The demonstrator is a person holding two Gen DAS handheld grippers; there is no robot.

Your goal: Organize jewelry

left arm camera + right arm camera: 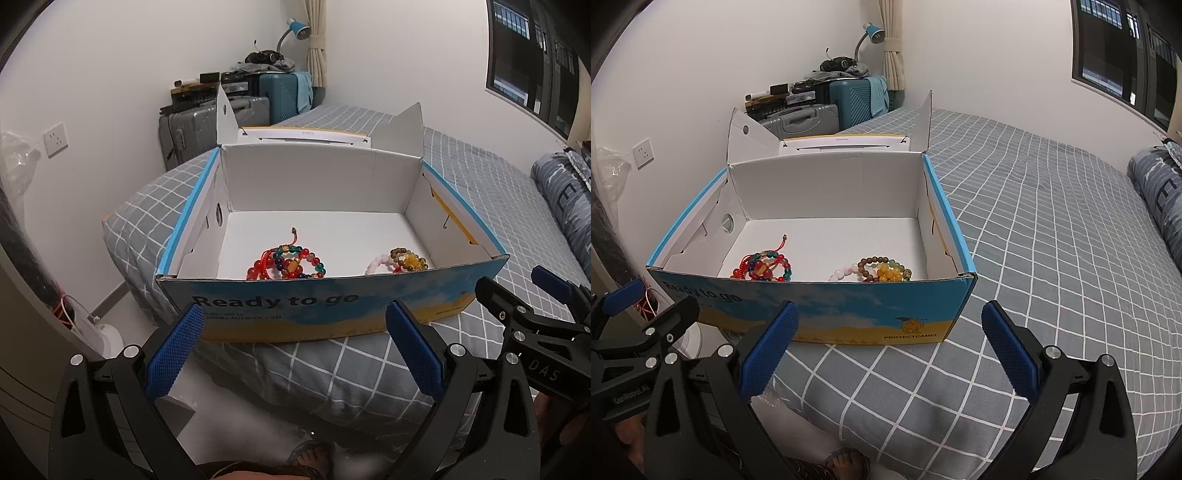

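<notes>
1. Sitting on the near left corner of a bed with a grey sheet checked in white (1052,229) is one open cardboard shoe box, white inside and printed blue and yellow outside (827,314), its lid folded back at the far side.
2. Inside, against the near wall, lie two clusters of beaded bracelets, well apart from each other.
3. The left cluster of red, green, blue and orange glass-like beads on red cord (288,262) (762,269) has several bracelets tangled together; I cannot count them exactly.
4. The right cluster (400,260) (873,271) shows at least three: one pale pink, one of brown wooden beads, one of yellow beads.
5. The left gripper with black arms and blue textured pads (293,354) hangs in front of the box's near wall, fingers spread wide, holding nothing.
6. The right gripper of the same build (886,354) hangs just beside it, also spread wide and empty.
7. At the far wall stand two suitcases, one grey (801,120) and one teal (849,98), with one blue desk lamp (871,33) above.
</notes>
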